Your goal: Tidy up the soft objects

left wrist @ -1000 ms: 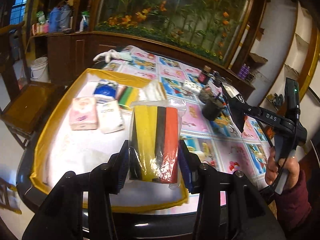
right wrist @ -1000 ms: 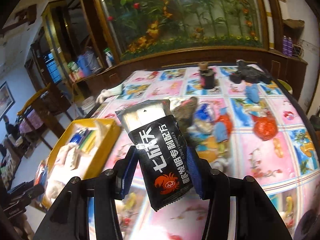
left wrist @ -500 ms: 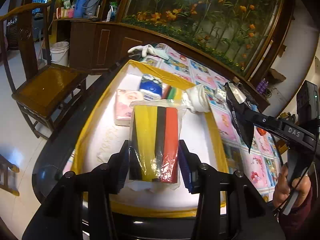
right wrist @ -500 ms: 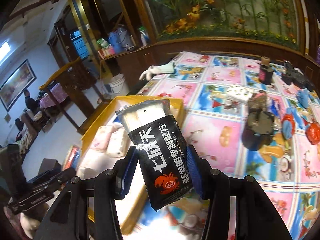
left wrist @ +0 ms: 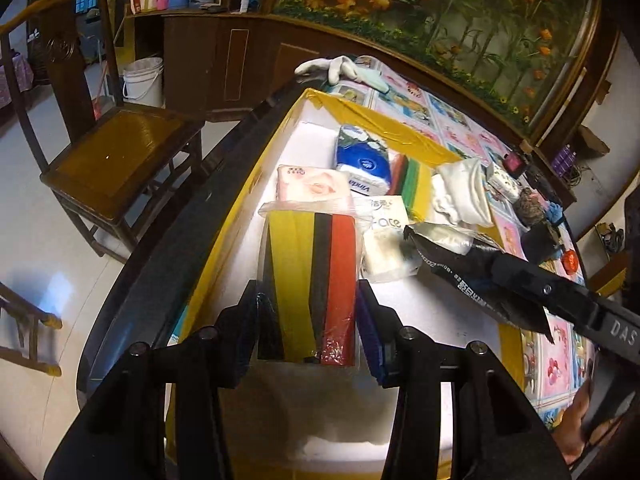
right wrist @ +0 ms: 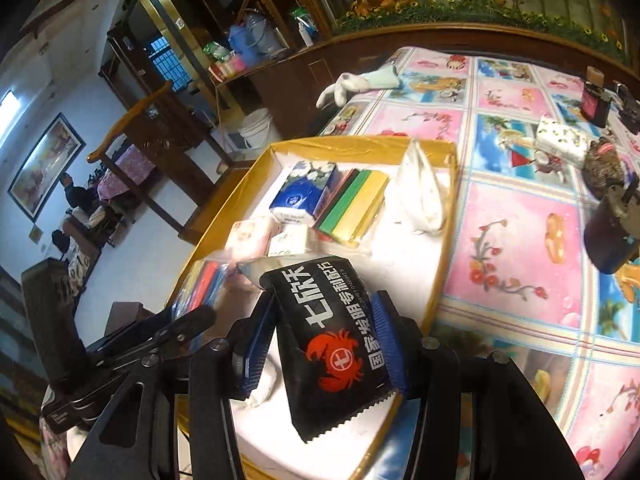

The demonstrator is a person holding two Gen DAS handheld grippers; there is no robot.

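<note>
My left gripper (left wrist: pixel 308 328) is shut on a clear bag of yellow, black and red sponges (left wrist: pixel 312 272), held low over the white floor of the yellow-rimmed tray (left wrist: pixel 360 114). My right gripper (right wrist: pixel 320 344) is shut on a black sachet with a red crab logo (right wrist: pixel 332 340), over the tray's near part (right wrist: pixel 360 144); it also shows in the left wrist view (left wrist: pixel 480 276). In the tray lie a blue tissue pack (left wrist: pixel 362 162), a pink tissue pack (left wrist: pixel 312 186), a white pack (left wrist: pixel 386 216), a green-yellow sponge pack (right wrist: pixel 354 204) and a white cloth (left wrist: pixel 460 192).
A white glove (right wrist: pixel 356 82) lies on the patterned tablecloth beyond the tray. A white flowered pack (right wrist: pixel 564 142), a dark cup (right wrist: pixel 608 236) and small bottles stand at the right. A wooden chair (left wrist: pixel 116 148) stands left of the table.
Both grippers have moved left over the tray with their loads still held. The sponge bag has come down close to the tray floor; the sachet now hangs over the tray's near part.
</note>
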